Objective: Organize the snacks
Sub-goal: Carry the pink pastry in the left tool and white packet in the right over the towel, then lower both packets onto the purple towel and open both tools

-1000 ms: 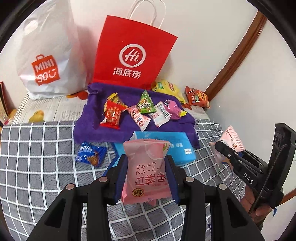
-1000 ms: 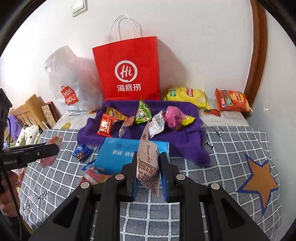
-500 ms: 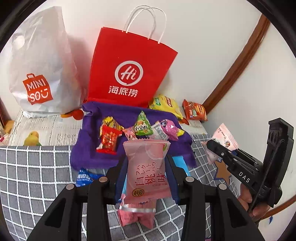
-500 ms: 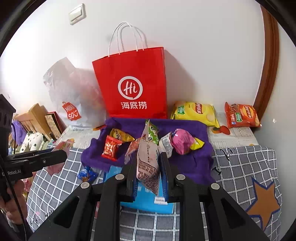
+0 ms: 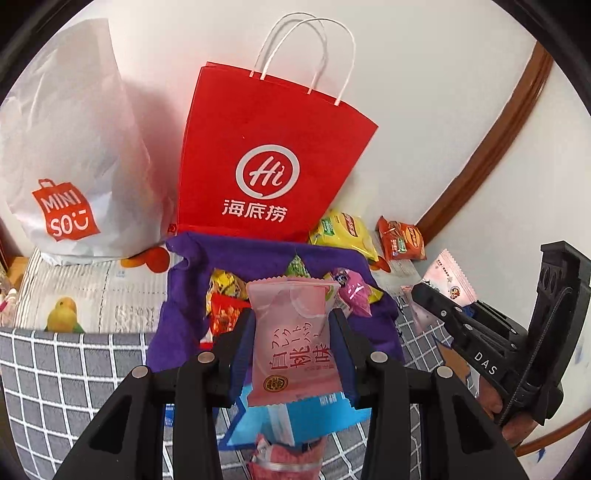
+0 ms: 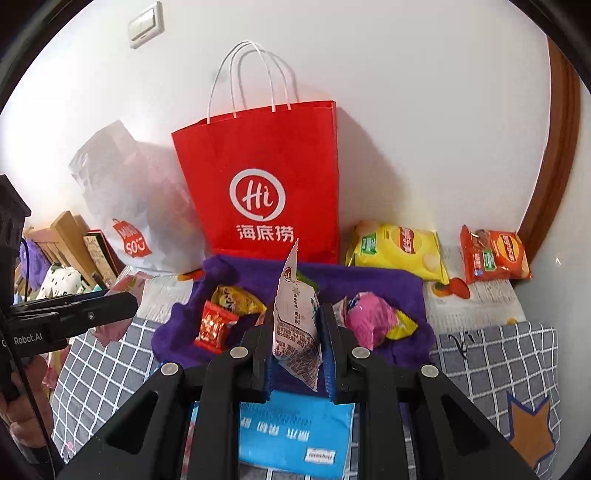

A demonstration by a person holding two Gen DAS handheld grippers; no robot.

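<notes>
The left gripper [image 5: 293, 332] grasps a pink packet [image 5: 293, 339] upright between its jaws, above the purple cloth [image 5: 177, 295]. The right gripper [image 6: 295, 332] is clenched on a white packet [image 6: 295, 325], held edge-on, its top poking above the fingers. Only the right wrist view shows a wall switch [image 6: 146, 24] and a star patch [image 6: 532, 432]; only the left shows a bird print [image 5: 64, 314]. The white bag [image 5: 70, 147] reads "MINISO", the red bag [image 5: 266, 162] "Hi".
</notes>
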